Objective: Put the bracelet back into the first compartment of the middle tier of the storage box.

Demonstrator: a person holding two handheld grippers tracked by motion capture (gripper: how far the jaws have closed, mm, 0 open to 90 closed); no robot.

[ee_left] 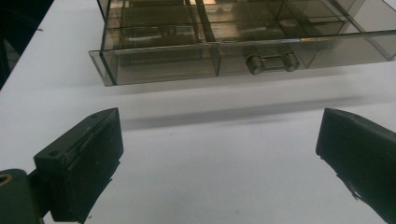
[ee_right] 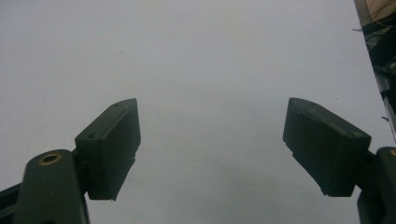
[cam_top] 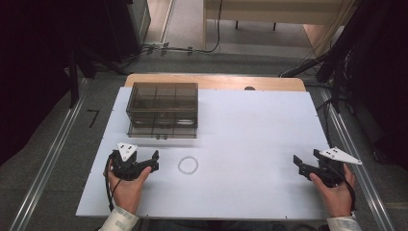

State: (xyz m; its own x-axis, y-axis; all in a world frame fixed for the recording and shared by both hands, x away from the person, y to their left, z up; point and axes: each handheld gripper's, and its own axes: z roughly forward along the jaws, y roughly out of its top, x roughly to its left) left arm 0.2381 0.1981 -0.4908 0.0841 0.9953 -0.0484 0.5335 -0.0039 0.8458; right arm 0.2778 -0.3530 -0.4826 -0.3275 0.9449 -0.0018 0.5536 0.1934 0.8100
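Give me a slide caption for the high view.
Both grippers, left and right, rest open on the white table; bead bracelet lies before the smoked drawer box.

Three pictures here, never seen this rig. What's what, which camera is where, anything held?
A person holds a two-jaw tool in each hand: the left gripper and right gripper. The high view looks down on the white table from above. The other two pictures come from cameras riding on each gripper, looking along its black jaws. On the table sit a smoky clear drawer box, its bottom drawer pulled slightly out, and a small bead bracelet. Both grippers are open, and nothing is held.
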